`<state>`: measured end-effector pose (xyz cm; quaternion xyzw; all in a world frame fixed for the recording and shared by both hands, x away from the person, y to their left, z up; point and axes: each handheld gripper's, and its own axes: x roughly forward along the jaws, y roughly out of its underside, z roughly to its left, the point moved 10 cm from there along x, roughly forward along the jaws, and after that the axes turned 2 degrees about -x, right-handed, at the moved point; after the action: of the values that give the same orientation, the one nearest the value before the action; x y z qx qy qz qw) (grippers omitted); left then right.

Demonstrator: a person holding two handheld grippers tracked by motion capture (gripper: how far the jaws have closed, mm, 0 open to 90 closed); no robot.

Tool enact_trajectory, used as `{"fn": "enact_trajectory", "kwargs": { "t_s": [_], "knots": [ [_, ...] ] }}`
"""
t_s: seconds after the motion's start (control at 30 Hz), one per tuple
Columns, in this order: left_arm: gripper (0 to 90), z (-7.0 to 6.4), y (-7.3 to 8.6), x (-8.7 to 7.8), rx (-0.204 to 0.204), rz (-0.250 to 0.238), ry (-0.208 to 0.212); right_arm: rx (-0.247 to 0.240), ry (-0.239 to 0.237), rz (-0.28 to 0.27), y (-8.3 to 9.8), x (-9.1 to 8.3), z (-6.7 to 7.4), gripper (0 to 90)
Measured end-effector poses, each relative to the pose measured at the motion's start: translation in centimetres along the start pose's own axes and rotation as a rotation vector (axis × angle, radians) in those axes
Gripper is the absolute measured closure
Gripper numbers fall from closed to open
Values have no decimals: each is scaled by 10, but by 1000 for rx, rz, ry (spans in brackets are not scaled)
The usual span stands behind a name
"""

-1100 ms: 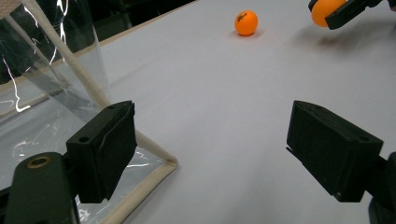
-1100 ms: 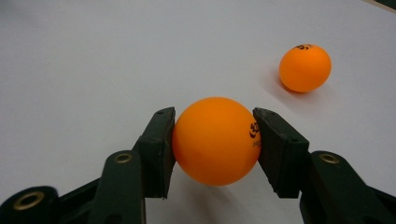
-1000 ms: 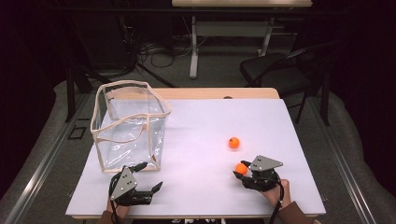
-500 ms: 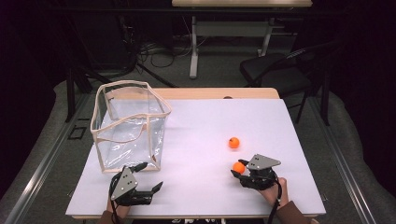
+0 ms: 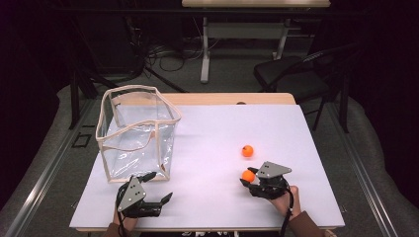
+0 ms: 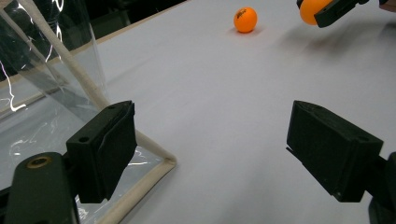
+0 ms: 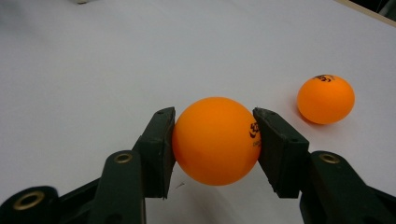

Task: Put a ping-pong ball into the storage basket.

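An orange ball (image 7: 215, 140) is clamped between the pads of my right gripper (image 5: 247, 179), held just above the white table (image 5: 217, 123) at the front right. It shows as the held ball (image 5: 248, 175) from above. A second orange ball (image 5: 247, 151) lies loose on the table just beyond it, also seen as the loose ball (image 7: 325, 99) to the right of the jaws. My left gripper (image 5: 160, 186) rests at the front left, open with nothing between its jaws, beside the near corner of a clear plastic bag (image 5: 136, 131) with beige trim.
The bag (image 6: 46, 70) stands open-topped on the left of the table, its bottom corner seam close to my left gripper (image 6: 210, 154). A chair (image 5: 291, 74) and a desk frame stand beyond the far edge. Bare tabletop lies between the two grippers.
My right gripper has edged slightly to the left with the ball still in it. The left gripper, the loose ball and the bag have stayed put.
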<state>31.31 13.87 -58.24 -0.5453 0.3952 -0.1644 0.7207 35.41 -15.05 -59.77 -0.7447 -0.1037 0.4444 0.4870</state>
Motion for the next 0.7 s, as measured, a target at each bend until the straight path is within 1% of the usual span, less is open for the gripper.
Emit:
{"fn": "enact_trajectory", "kwargs": {
  "t_s": [0.33, 0.7],
  "knots": [
    [159, 0, 0, 1, -2, 0, 3, -6, -15, 1, -3, 7, 1, 502],
    [159, 0, 0, 1, -6, 0, 5, -16, -34, 10, -6, 15, 7, 502]
  ]
}}
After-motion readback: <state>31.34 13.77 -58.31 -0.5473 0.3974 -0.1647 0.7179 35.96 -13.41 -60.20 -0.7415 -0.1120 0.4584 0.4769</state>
